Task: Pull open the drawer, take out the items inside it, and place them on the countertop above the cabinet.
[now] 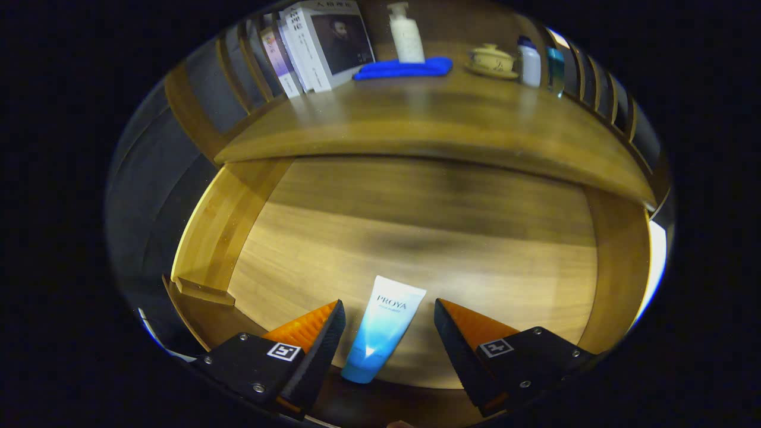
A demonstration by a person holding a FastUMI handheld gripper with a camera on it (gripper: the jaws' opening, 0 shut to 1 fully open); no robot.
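While gripper spread: smooth flat plastic tube btwn fingers, untouched.

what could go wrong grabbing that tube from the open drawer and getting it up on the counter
1. The tube lies flat and tilted between the open jaws of the gripper, neither touching it; closing on it skewed might squeeze it out or twist it.
2. The countertop overhangs the drawer, so a straight lift could knock the tube against its edge.
3. The back of the countertop holds books, a pump bottle, a blue cloth and a lidded cup; set down near the front.
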